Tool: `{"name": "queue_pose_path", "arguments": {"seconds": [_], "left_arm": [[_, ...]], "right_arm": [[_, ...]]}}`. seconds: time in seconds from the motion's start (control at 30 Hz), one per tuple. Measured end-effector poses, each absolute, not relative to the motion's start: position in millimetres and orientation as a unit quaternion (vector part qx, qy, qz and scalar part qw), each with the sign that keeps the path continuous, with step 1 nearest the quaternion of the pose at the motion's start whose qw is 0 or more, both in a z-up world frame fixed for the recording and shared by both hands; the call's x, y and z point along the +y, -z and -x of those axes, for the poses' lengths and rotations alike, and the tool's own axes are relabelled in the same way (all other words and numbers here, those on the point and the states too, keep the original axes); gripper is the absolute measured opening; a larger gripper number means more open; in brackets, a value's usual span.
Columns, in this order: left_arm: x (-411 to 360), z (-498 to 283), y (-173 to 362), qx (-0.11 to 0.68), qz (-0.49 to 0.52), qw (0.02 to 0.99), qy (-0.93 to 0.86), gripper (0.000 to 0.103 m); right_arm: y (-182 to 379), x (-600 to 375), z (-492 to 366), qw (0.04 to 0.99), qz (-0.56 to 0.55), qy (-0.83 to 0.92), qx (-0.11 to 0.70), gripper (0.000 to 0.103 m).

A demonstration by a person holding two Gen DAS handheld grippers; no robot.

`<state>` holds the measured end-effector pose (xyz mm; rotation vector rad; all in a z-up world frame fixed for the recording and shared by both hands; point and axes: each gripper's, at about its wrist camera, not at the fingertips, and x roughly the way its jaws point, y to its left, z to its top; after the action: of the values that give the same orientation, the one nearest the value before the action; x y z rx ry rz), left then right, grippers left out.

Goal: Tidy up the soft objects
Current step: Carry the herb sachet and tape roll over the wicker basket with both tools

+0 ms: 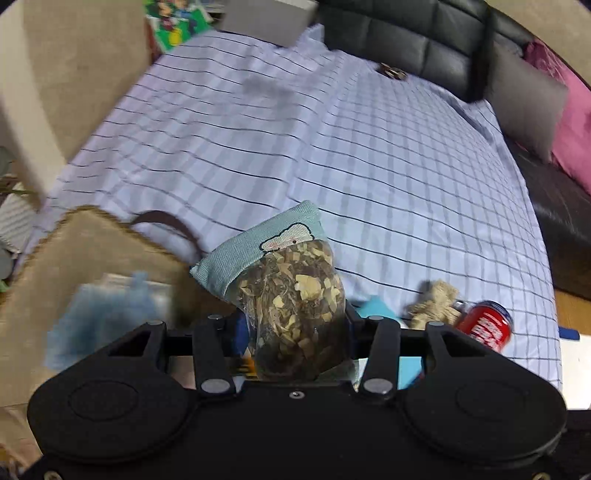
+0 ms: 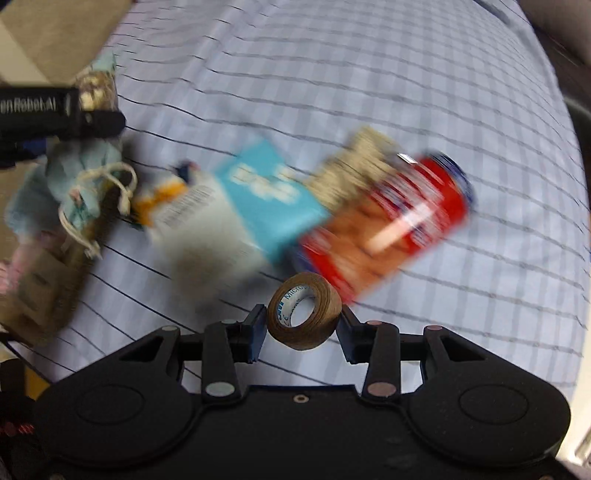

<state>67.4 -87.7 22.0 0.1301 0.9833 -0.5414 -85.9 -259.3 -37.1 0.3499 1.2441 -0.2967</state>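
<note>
Two grippers of mine are over a bed, each with something clamped in it.

Bed sheet [image 1: 332,147]: pale, dark grid lines, covers most of both views; black padded headboard [image 1: 406,33] at the far end.

Woven basket [image 1: 92,258]: tan, brown handle, near left on the sheet; a blurred blue fluffy thing [image 1: 103,314] lies inside it.

Pouch of dried leaves [image 1: 295,302]: clear bag with a light blue knitted top bearing a white bear; raised off the sheet, just right of the basket. My left gripper [image 1: 295,332] is closed on its lower part.

Red can [image 2: 399,221]: lying on its side on the sheet, blurred, far of my right gripper.

Blue and white packet [image 2: 258,192]: flat on the sheet, touching the can's left side.

Beige knitted toy [image 1: 436,302]: beside the can; detail too blurred to tell.

Roll of brown tape [image 2: 303,312]: white core with blue print, off the sheet. My right gripper [image 2: 303,325] is clamped on it, one pad on each side.
</note>
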Motion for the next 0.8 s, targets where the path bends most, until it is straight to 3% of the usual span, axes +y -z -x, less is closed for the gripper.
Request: {"name": "queue_pose_path", "arguments": {"seconds": [0.6, 0.73, 0.77, 0.8], "left_arm": [[54, -126, -22, 0.473, -0.003, 0.868, 0.152, 0.047], [58, -126, -25, 0.472, 0.004, 0.867, 0.158, 0.055], [59, -126, -26, 0.471, 0.006, 0.868, 0.160, 0.058], [60, -126, -27, 0.468, 0.009, 0.868, 0.163, 0.063]], "right_arm": [[-9, -113, -28, 0.854, -0.139, 0.014, 0.502, 0.040], [-12, -89, -35, 0.860, -0.134, -0.009, 0.492, 0.042], [-12, -85, -36, 0.864, -0.131, -0.015, 0.486, 0.048], [-14, -82, -36, 0.867, -0.127, -0.020, 0.481, 0.064]]}}
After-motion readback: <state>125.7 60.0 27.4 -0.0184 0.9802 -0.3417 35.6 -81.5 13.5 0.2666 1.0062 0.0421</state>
